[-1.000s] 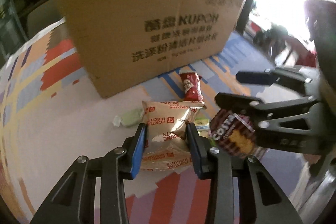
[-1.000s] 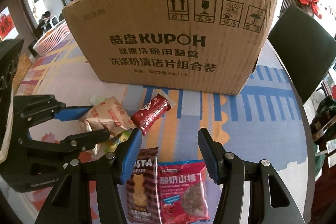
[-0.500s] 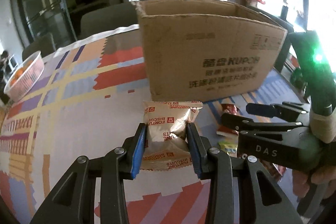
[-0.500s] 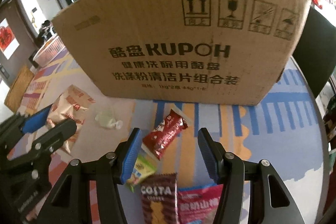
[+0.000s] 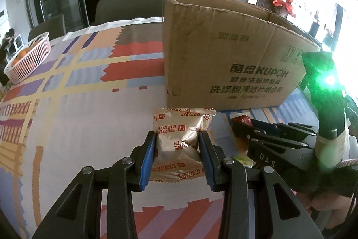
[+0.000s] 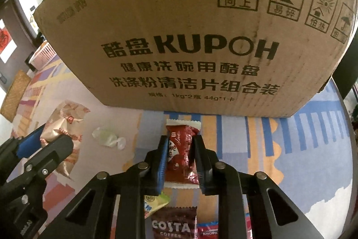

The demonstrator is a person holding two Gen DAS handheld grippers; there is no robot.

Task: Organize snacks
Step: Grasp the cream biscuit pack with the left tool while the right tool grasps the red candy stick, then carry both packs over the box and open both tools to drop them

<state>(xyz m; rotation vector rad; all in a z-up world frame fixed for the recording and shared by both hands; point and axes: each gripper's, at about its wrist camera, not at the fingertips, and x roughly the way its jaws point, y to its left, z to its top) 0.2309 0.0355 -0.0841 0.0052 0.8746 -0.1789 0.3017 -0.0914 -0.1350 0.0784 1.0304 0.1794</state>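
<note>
Patterned surface (image 5: 78,118), cardboard box (image 6: 179,33) filling the frame's top: right tool (image 6: 180,147), jaws just closed on red snack packet (image 6: 182,149) at centre, should lift clear over the box wall; left tool (image 5: 176,149) clamps biscuit pack (image 5: 179,138).

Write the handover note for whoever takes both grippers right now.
Left gripper: shut on the gold biscuit pack, held above the table.
Right gripper: its fingers have just been closing and now pinch the red snack bar, in front of the cardboard box.
On the table: a pale green candy, a green packet, a Costa pack, a red pack.
Done: two snacks gripped.
Left: both probably go in the box, then the rest; its inside isn't visible.
</note>
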